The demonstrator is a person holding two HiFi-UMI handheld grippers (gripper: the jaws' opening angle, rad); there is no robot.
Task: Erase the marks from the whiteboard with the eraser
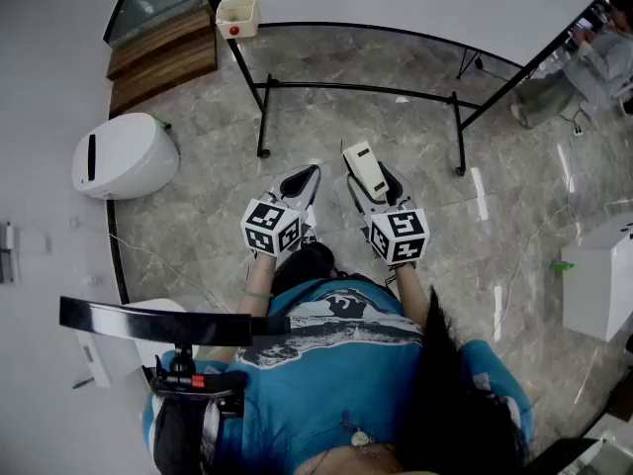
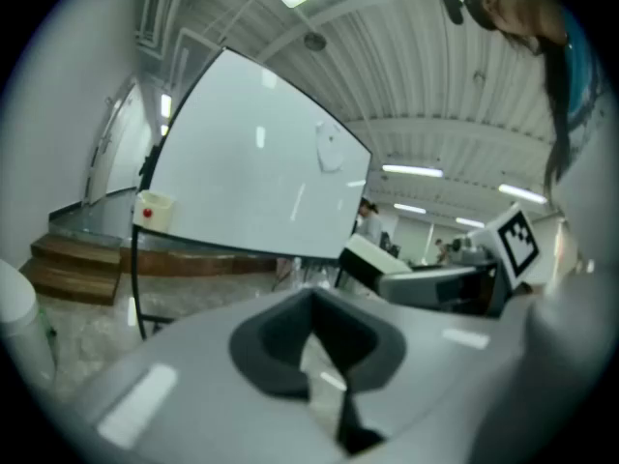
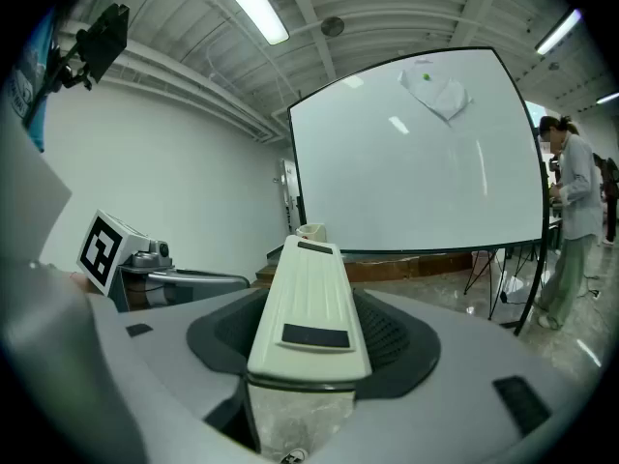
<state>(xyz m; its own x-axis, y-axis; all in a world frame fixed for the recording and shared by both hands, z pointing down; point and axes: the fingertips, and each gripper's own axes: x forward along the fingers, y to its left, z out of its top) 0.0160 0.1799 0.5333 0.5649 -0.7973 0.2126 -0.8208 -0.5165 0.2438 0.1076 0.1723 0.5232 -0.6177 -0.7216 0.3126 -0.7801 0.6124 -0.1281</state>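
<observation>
The whiteboard (image 3: 416, 153) stands ahead on a black tubular stand (image 1: 356, 89), and a faint pale smudge (image 3: 435, 90) shows near its top. A cream block eraser (image 3: 309, 298) with a dark strip on its back points toward the board, with my right gripper (image 1: 371, 181) shut on it. In the left gripper view the same eraser (image 2: 372, 257) shows off to the right. My left gripper (image 1: 305, 178) is held beside the right one above the floor, its jaws closed to a point with nothing between them. Both grippers are well short of the board.
A small cream box with a red dot (image 1: 236, 16) hangs at the stand's left end. A white rounded bin (image 1: 124, 154) sits left on the marble floor, with wooden steps (image 1: 158, 52) behind it. A white box (image 1: 598, 275) stands right. A person (image 1: 593, 62) stands far right.
</observation>
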